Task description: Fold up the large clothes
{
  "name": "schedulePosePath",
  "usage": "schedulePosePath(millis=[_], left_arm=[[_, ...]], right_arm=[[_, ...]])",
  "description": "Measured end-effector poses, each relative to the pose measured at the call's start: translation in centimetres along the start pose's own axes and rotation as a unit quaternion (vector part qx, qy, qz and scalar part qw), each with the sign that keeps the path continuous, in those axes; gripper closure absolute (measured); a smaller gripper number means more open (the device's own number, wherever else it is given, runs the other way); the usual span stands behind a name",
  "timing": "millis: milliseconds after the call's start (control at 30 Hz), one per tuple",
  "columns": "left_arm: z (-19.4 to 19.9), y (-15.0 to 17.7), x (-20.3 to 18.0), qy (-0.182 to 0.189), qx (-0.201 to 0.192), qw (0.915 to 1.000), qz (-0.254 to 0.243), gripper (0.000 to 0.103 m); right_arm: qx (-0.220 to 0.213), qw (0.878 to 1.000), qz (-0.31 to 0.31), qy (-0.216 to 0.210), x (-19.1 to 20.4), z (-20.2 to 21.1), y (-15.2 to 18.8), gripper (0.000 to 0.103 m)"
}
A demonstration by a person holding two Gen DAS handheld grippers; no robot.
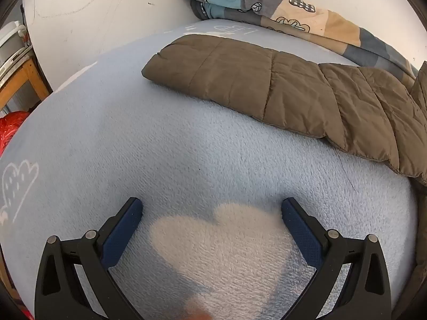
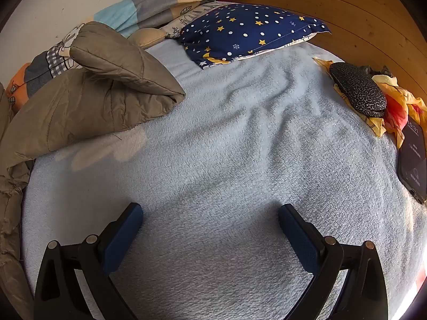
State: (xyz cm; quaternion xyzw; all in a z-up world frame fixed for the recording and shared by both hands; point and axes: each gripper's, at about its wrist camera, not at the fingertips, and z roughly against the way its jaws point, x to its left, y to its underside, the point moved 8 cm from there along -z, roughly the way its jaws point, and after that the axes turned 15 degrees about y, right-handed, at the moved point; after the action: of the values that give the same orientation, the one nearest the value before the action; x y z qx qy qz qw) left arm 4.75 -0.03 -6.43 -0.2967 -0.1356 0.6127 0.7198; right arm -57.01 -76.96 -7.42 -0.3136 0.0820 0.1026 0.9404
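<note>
A brown quilted padded jacket (image 1: 280, 88) lies on the light blue fleece bed cover (image 1: 160, 146); one sleeve stretches left across the far side in the left wrist view. In the right wrist view the jacket (image 2: 93, 101) sits at the left, with its other sleeve folded and bunched up. My left gripper (image 1: 212, 208) is open and empty, low over the cover, well short of the jacket. My right gripper (image 2: 210, 213) is open and empty over bare cover (image 2: 240, 133), to the right of the jacket.
A patchwork quilt (image 1: 267, 2) lies rolled along the white wall. A navy star pillow (image 2: 253, 29) is at the wooden headboard. A black patterned case (image 2: 357, 90), a yellow-red cloth (image 2: 400, 112) and a phone (image 2: 413, 160) lie at the right. A wooden stand (image 1: 18, 77) is at left.
</note>
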Motion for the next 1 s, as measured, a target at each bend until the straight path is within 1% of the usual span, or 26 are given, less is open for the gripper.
schedulePosePath(millis=[33, 100, 200, 333, 400, 433, 500, 567, 633, 700, 767, 833, 900, 1000], left_arm=[[-0.1, 0.1, -0.1, 0.008, 0.008, 0.9999, 0.008, 0.0], [-0.1, 0.2, 0.0, 0.006, 0.011, 0.9999, 0.005, 0.0], [0.3, 0.6, 0.1, 0.011, 0.017, 0.9998, -0.002, 0.0], [1.1, 1.3, 0.4, 0.028, 0.037, 0.9989, -0.014, 0.0], [1.9, 2.2, 0.2, 0.036, 0.042, 0.9983, -0.019, 0.0], [2.6, 3.0, -0.2, 0.039, 0.044, 0.998, -0.022, 0.0], [3.8, 3.3, -0.6, 0.043, 0.048, 0.9975, -0.028, 0.0], [5.9, 3.0, -0.8, 0.05, 0.032, 0.9978, -0.03, 0.0], [8.6, 2.3, -1.3, 0.059, 0.002, 0.9977, -0.033, 0.0], [11.4, 1.7, -2.3, 0.067, -0.025, 0.9967, -0.038, 0.0], [14.5, 0.8, -3.8, 0.077, -0.053, 0.9943, -0.05, 0.0], [17.3, 0.3, -5.6, 0.091, -0.077, 0.9907, -0.065, 0.0], [20.2, 0.0, -7.4, 0.105, -0.099, 0.9864, -0.079, 0.0], [24.4, 0.1, -10.8, 0.144, -0.124, 0.9776, -0.091, 0.0]], right_arm=[[-0.001, 1.0, 0.0, 0.0, 0.0, 0.0, 0.0, 0.0], [0.0, 1.0, 0.0, 0.0, 0.0, 0.0, 0.0, 0.0], [0.0, 1.0, 0.0, 0.001, 0.0, 0.0, 0.0, 0.0], [0.002, 1.0, -0.001, 0.0, -0.2, -0.5, 0.1, 0.0], [0.001, 1.0, 0.001, 0.002, -0.1, -0.1, -0.2, 0.0], [0.006, 1.0, -0.001, 0.003, -0.1, 0.0, -0.2, 0.0], [0.02, 1.0, -0.007, -0.005, -0.3, 0.2, 0.2, 0.0], [0.044, 0.999, -0.005, -0.026, -0.6, 0.5, 0.4, 0.0], [0.066, 0.997, 0.002, -0.045, -0.9, 1.1, 0.6, 0.0], [0.077, 0.995, -0.006, -0.068, -1.3, 2.0, 0.7, 0.0], [0.085, 0.991, -0.028, -0.097, -2.2, 3.9, 0.6, 0.0], [0.066, 0.991, -0.039, -0.114, -2.8, 6.4, 0.3, 0.0], [0.037, 0.991, -0.034, -0.123, -3.2, 10.0, -0.2, 0.0], [-0.022, 0.991, -0.034, -0.128, -4.0, 16.5, -0.9, 0.0]])
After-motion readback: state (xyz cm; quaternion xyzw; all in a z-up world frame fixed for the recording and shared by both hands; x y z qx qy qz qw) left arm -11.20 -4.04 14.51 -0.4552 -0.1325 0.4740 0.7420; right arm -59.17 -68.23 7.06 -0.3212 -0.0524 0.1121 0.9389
